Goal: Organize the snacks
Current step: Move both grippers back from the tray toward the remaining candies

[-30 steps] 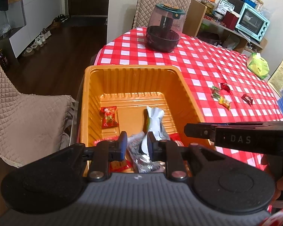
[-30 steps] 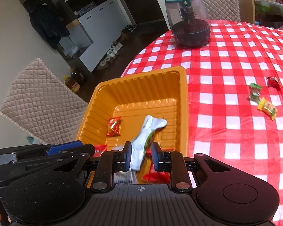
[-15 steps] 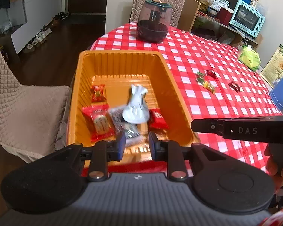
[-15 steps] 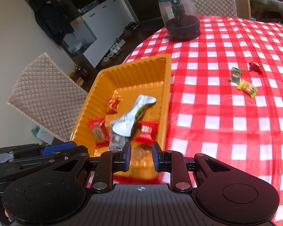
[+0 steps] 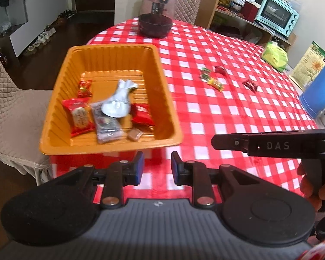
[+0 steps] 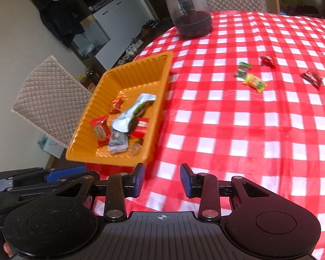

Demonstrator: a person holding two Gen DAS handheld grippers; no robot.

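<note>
- Looking along the left gripper (image 5: 156, 165), I see its blue-padded fingers a little apart with nothing between them, above the near edge of the checkered tablecloth (image 5: 227, 112).
- My right gripper (image 6: 162, 178) also holds nothing; its fingers have a moderate gap, above the cloth just near the tray's near corner.
- The orange tray (image 5: 60, 82) stands at the left edge of the table, and several snacks lie in it: a silver packet (image 5: 119, 101) on top of a grey packet (image 5: 106, 125), a red packet with a cracker picture (image 5: 79, 116) to the left, a small red candy (image 5: 84, 87) farther back, and another red packet (image 5: 142, 114) to the right.
- Four loose candies are on the cloth to the right of the tray, well apart from it: a green one (image 6: 242, 69), a yellow one (image 6: 254, 82) just beside it, and two dark red ones (image 6: 267, 60) (image 6: 312, 78).
- A jar with a teal lid (image 5: 156, 15) stands at the far end of the table.
</note>
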